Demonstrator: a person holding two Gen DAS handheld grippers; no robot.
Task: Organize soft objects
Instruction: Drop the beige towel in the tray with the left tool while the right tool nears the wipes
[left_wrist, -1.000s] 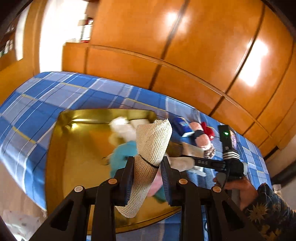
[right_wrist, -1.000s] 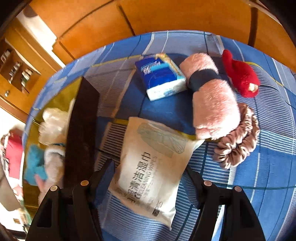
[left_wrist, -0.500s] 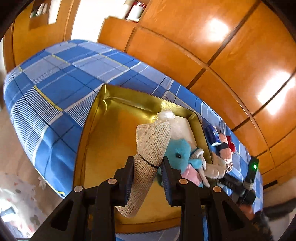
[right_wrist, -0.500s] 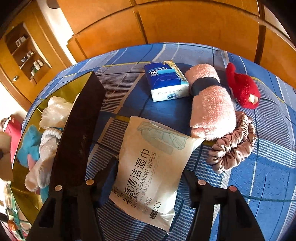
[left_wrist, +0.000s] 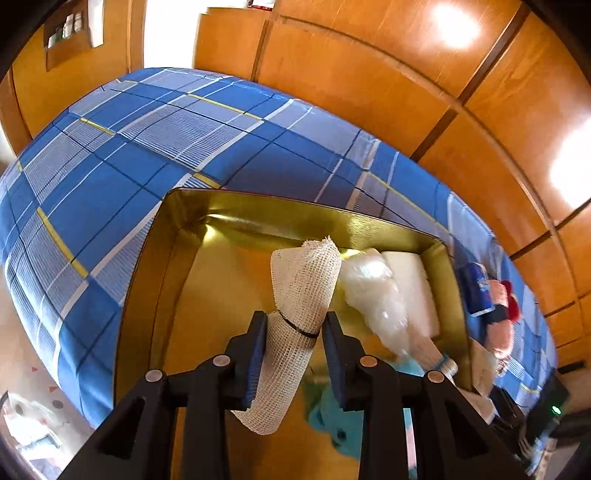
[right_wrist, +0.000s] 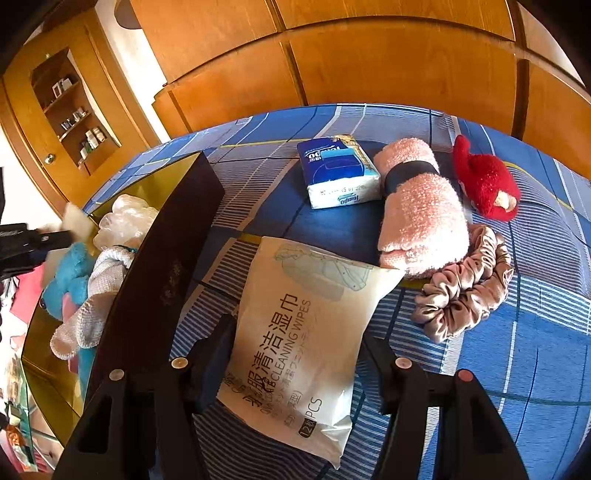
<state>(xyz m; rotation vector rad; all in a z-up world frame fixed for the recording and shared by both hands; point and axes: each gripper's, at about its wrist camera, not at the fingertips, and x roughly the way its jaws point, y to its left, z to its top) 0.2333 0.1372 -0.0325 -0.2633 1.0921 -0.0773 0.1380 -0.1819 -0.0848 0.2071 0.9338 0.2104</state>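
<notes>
While held above the gold tray (left_wrist: 155, 266), gauze roll (left_wrist: 301, 295) is clamped by left gripper (left_wrist: 293, 354) | wipes pack (right_wrist: 295, 325), beside tray, is straddled by spread right gripper (right_wrist: 295, 354).

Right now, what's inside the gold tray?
The gold tray holds a clear plastic bag, a white pad, a teal plush and a white knit cloth. Something pink lies beneath them, mostly covered. The tray's near part is hidden behind the jaws.

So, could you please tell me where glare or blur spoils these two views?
Left wrist view: bright glare patches on the wooden wardrobe doors, and the teal plush toy below the gauze roll is smeared. Right wrist view: mostly sharp, wipes pack legible; only the far left edge blurs.
</notes>
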